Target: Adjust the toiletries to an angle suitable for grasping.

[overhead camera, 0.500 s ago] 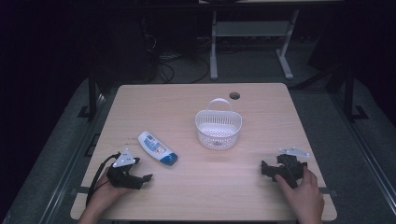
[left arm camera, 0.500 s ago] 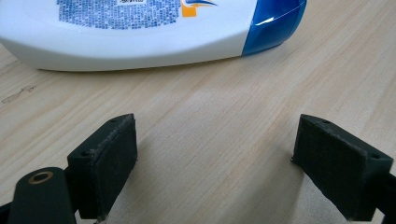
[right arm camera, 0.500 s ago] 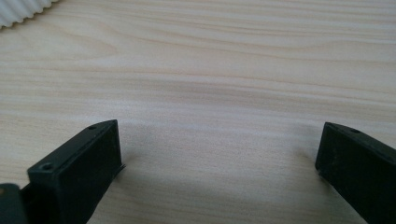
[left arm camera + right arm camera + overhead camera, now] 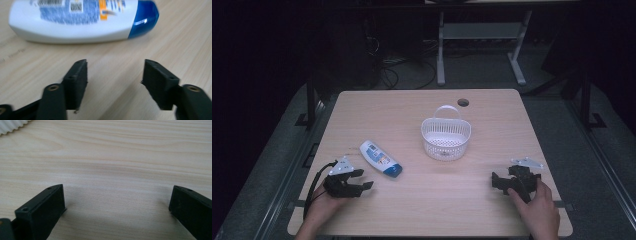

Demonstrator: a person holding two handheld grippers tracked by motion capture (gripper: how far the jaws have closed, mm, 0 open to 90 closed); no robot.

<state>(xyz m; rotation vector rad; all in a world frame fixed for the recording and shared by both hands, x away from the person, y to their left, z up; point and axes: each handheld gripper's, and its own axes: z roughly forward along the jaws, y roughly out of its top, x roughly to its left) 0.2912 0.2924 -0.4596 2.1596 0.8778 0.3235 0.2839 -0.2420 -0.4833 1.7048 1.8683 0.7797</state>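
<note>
- One bottle (image 4: 380,158) lies flat on the table (image 4: 422,210), white w/ blue cap, left of centre, cap end aimed toward the person's side.
- Left gripper (image 4: 363,186) sits just below-left of it; since the frame half a sec ago it's edged closer to the bottle. Bottle itself hasn't moved.
- In the left gripper view the bottle (image 4: 82,20) lies across, just ahead of the tips; jaws apart, nothing btwn them, no contact yet.
- Reads as an approach for a pick – grab not yet made. Jaws look wide enough for the body, prob.
- Basket (image 4: 445,135), white w/ handle, stands mid-table, well apart from the bottle, empty; likely the drop spot.
- Right gripper (image 4: 495,181) rests low at the right side, near the edge, about where it was; jaws wide apart over bare wood, holding nothing.
</note>
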